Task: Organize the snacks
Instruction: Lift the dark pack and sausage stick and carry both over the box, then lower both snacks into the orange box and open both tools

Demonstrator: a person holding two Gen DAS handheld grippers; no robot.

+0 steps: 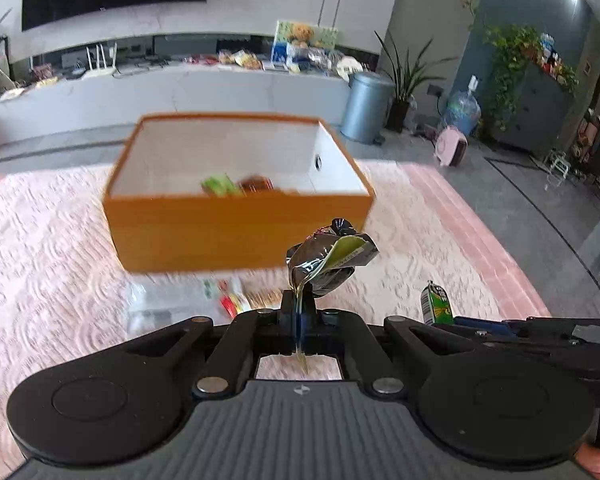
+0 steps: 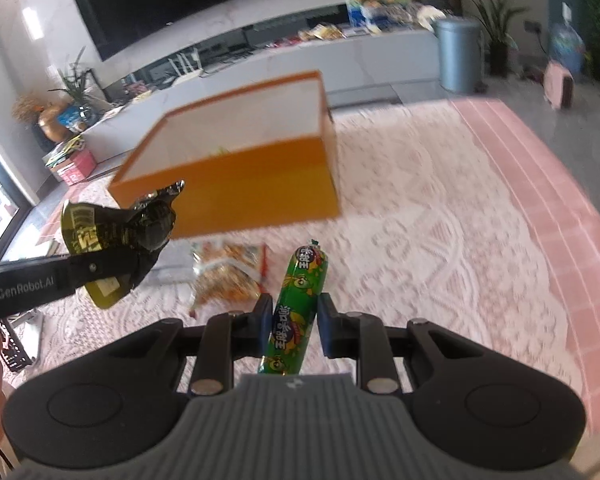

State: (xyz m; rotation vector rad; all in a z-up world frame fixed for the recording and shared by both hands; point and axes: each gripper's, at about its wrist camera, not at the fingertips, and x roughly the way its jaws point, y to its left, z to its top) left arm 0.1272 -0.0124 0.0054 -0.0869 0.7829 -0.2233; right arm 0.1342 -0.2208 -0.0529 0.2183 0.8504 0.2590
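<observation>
Both tongs (image 1: 299, 308) (image 2: 292, 312) grip snacks short of the box (image 1: 236, 224).

Open orange box (image 1: 236, 224) — green sausage stick (image 2: 298, 312) and crumpled dark packet (image 1: 328, 266) held nearby.

The black-and-yellow snack packet (image 1: 332, 258) is crinkled glossy foil film that catches the light. The green sausage stick (image 2: 298, 308) wears a smooth, shiny printed plastic casing. The orange box (image 1: 236, 200) looks like matt cardboard, with plain white paper-like inner walls. The left tongs (image 1: 298, 308) and right tongs (image 2: 294, 312) are matt black plastic with bright metal pivot pins and a ribbed grey housing. The pink cloth (image 2: 440, 240) below has a rough, raised lace-like weave. The clear bag of snacks (image 2: 228, 276) is glossy thin plastic.
</observation>
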